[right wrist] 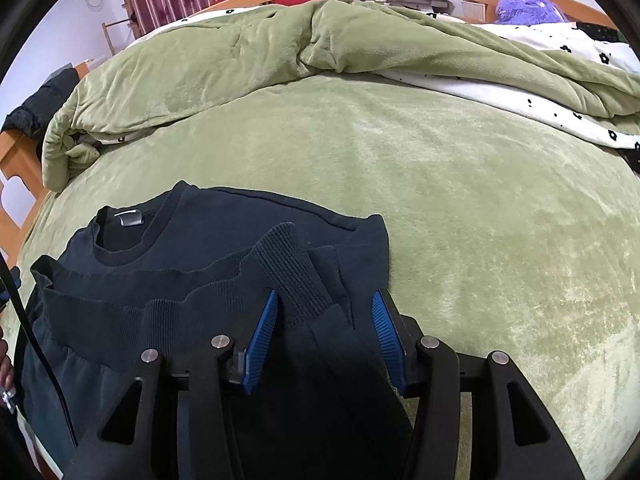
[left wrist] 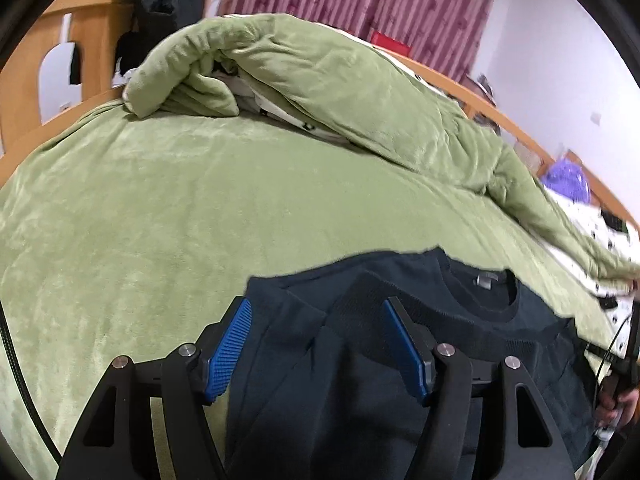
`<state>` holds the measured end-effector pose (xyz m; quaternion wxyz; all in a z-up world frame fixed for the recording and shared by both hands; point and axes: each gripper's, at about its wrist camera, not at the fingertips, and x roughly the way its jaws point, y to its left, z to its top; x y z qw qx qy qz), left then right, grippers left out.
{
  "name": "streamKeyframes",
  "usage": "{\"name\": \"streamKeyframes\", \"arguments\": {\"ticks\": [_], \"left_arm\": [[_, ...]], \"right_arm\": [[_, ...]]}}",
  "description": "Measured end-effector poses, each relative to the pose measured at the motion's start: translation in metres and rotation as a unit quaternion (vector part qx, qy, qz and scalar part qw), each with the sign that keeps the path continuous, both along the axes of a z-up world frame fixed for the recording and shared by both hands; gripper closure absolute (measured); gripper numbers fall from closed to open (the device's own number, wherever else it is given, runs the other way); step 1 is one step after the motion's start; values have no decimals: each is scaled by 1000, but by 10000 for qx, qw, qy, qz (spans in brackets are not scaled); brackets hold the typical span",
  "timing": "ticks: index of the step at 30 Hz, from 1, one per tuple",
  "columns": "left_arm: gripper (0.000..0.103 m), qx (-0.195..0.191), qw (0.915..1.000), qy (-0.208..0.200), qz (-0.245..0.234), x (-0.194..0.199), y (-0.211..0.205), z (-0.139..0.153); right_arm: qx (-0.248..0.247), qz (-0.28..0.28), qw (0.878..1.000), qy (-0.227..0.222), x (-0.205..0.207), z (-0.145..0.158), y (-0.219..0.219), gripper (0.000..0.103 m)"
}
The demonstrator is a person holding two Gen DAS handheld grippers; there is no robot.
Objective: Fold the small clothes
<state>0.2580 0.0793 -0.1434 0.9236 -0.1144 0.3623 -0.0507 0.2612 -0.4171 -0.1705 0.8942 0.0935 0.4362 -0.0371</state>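
While both tongs stand over the dark sweater, I read the step as the end of a fold: hem brought up toward the collar, cloth let go.

Left tongs: released, blue pads apart, sweater fabric lying under and between them but neither pad pressing on it. Right tongs: likewise released, a ribbed cuff running up between the pads, gap showing on both sides.

Sweater sits in the lower part of both views, flat on the green bed cover. Collar with its grey label faces up; ribbed hem band lies across the body just below the collar. Bunched green quilt fills the upper frame, well apart from the garment.

Judgement: garment folded once lengthwise-up, sleeves tucked in. Next move calls for me to take the two near corners again, or one side edge, and carry it over for a second fold, keeping the cuff from dragging loose. Soft bed surface may let layers slide.
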Motion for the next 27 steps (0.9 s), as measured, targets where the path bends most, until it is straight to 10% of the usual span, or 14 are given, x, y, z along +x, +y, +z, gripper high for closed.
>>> {"name": "streamKeyframes", "arguments": {"ticks": [7,13,16,27], "left_arm": [[42,451,9973,476,-346,15,-27,-26],[67,402,9958,683,-465,24,-29,-37],[88,553,9964,511,-392,22,-31,-33],[91,20,9990,-413,-182,5,-7,-7]], "right_arm": [[-49,74,9999,-56,4,0,3,54],[-250,220,9994,-52,14,-6,12,61],[-561,338,9978,-64,17,-8,22,74],[-466,463,9904,-1213,-6,41,23,84]]}}
